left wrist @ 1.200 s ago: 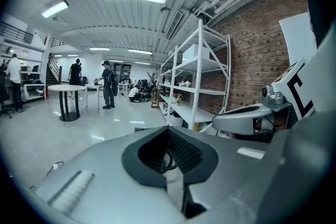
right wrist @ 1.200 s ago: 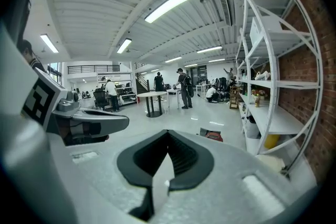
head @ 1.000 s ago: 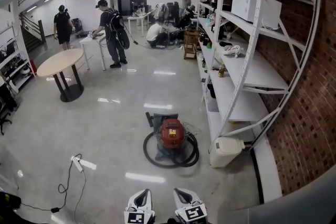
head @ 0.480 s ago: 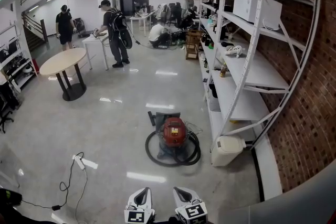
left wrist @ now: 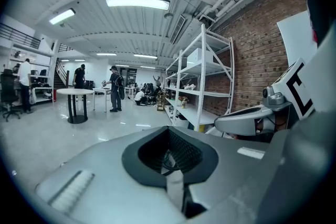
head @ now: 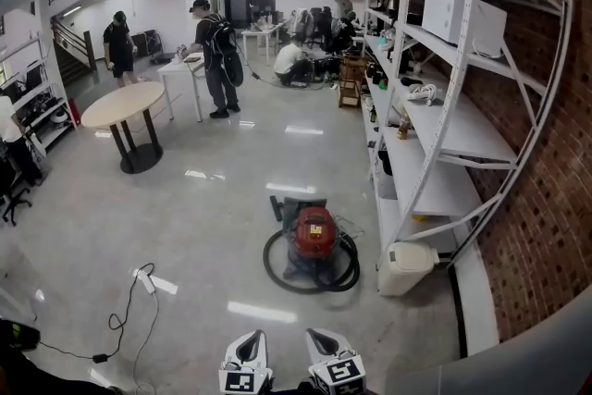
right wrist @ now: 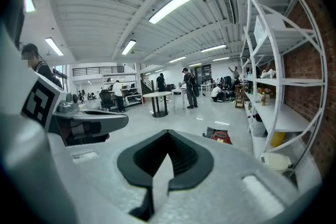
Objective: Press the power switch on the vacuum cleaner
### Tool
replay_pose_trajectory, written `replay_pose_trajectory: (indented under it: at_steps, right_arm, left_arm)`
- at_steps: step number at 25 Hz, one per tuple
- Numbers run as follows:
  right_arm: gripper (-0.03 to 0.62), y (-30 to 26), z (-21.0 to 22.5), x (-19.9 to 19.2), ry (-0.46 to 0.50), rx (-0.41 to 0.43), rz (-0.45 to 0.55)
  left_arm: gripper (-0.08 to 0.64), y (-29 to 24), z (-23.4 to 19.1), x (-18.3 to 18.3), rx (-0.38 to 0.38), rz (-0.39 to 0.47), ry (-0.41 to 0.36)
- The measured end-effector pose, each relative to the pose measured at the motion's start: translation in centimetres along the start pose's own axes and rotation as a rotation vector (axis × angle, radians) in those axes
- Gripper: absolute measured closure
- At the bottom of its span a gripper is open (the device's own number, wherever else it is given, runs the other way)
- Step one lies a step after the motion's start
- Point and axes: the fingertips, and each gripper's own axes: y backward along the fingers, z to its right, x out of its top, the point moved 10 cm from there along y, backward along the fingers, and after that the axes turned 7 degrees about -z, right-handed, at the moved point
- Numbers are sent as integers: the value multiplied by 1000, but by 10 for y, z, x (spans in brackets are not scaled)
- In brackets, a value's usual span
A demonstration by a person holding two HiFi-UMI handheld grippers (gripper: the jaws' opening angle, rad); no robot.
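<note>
Task item: a red canister vacuum cleaner (head: pixel 314 234) with a black base stands on the glossy grey floor (head: pixel 194 217), near the floor's right edge. Its black hose (head: pixel 277 270) lies coiled round it on the floor. Any lettering on the body is too small to read.

Just to its right, a cream plastic bin (head: pixel 407 265) lies at the foot of a white metal shelving rack (head: pixel 435 134) that runs along the brick wall (head: pixel 536 199). A white power strip (head: pixel 146 280) with a black cable lies well to the left.

The left gripper (head: pixel 248 342) and the right gripper (head: pixel 320 340) are held low at the bottom edge of the head view, side by side, pointing forward, well short of the vacuum cleaner. Each carries a cube with black-and-white square markers; no other print is legible. In both gripper views the dark jaws meet, with nothing between them.
</note>
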Motion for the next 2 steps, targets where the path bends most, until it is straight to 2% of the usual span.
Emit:
replay_pose_trajectory:
  at_steps: [2]
  right_arm:
    - [601,1,-2,-2,2,1,2]
  left_arm:
    - [545,2,0,-3,1,3,1]
